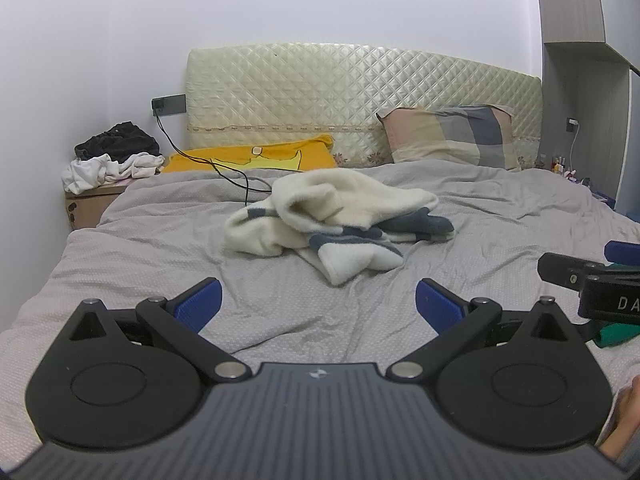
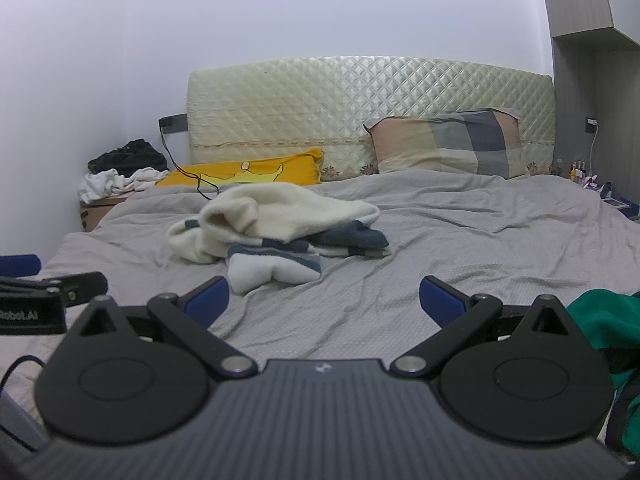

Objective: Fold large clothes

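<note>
I hold my left gripper (image 1: 318,304) and my right gripper (image 2: 324,302) side by side above the near part of the wrinkled grey bed cover (image 1: 160,248), and the 2 blue-padded fingers of each one are spread wide with nothing between them. The thing I must fold, a thick cream-white fleece garment with dark blue-grey stripes and patches (image 1: 332,220), lies in a crumpled heap in the middle of the bed, well ahead of both grippers and touching neither. I judge it soft, bulky and rather light, so it will sag and drag on the cover and will not keep any shape by itself. The fluffy surface should not be slippery, but 1 thin layer could pull out of a shallow pinch. I think the best places to take hold are 2 separate edges, for example the pale corner nearest to me (image 1: 344,268) and the rolled opening on the left side (image 1: 248,232), so I can lift and spread it flat. I cannot tell which part is a sleeve or a hem. A green cloth (image 2: 604,332) lies just beside my right gripper.
</note>
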A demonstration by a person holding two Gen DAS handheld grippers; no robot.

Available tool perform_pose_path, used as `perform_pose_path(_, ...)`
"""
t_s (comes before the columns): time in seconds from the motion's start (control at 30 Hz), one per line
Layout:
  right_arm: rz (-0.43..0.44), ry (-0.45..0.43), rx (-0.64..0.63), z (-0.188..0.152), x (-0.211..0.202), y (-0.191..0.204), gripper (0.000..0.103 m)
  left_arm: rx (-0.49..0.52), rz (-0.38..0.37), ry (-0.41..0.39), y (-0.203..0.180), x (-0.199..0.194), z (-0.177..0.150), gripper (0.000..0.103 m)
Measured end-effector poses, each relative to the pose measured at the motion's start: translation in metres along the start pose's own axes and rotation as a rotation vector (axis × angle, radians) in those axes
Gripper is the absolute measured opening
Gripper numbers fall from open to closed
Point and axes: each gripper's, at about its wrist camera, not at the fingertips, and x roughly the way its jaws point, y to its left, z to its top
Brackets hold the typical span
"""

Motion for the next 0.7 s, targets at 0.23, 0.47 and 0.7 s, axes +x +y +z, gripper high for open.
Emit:
perform_pose_path(0.23,-0.002,0.0,-0.001,0.001,0.0,0.0,0.103,-0.004,0.008,-0.008,0.004,-0.007,0.004,0.103)
perform_pose_path(0.47,-0.004,0.0,-0.003,0.001,0.0,0.0,0.103,-0.003,0.009,-0.009,0.004,-0.009,0.003,0.103)
perform_pose_path(0.7,-0.008,0.008,0.022,0.007,-0.002,-0.004,0.103,-0.018,-0.006,-0.008,0.005,-0.012,0.003,0.103)
